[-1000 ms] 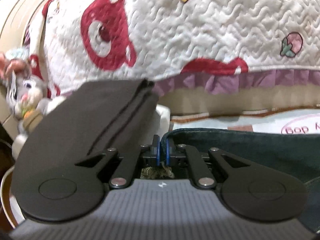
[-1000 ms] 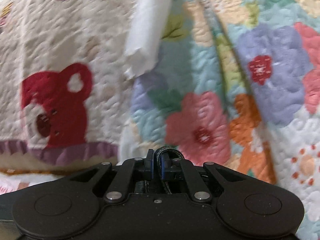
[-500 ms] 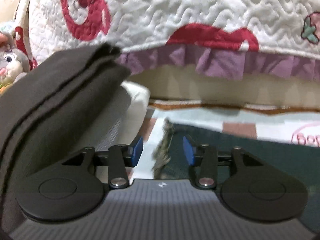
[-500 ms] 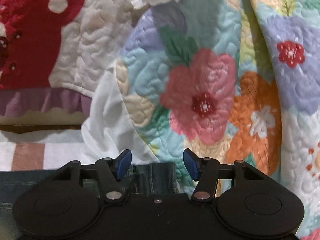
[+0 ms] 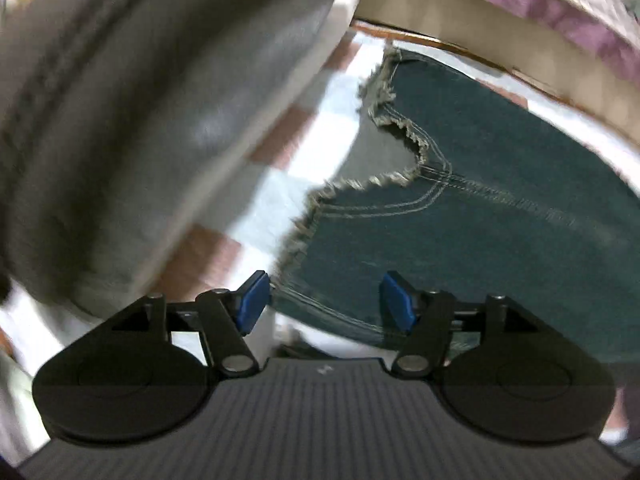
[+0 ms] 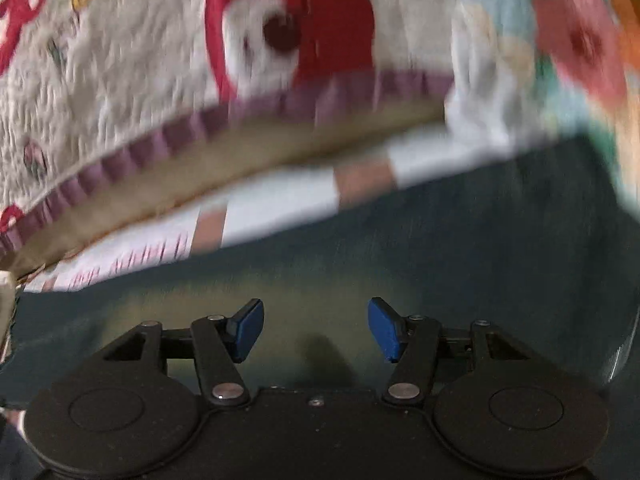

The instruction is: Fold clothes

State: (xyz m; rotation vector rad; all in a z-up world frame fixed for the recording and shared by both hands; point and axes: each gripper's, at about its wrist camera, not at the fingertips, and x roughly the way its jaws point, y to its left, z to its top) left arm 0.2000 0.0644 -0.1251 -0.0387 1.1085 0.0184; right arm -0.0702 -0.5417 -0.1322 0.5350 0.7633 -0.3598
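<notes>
My left gripper [image 5: 325, 300] is opening, jaws spread over the frayed hem [image 5: 304, 236] of the jeans [image 5: 500, 240], nothing pinched. My right gripper [image 6: 316, 330] stands open too, over what looks like the same denim [image 6: 440, 260], though blur hides detail. The jeans lie flat on the checked sheet [image 5: 280, 184], running toward two o'clock. For the next fold I'd take the hem edge squarely at twelve, both layers together, and keep clear of the grey pile [image 5: 140, 120] at ten.

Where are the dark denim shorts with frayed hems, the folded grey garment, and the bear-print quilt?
Dark denim shorts with frayed hems [image 5: 500, 240]: left wrist view, leg panel.
Folded grey garment [image 5: 160, 120]: left wrist view, top surface.
Bear-print quilt [image 6: 120, 80]: right wrist view, white quilting.
</notes>
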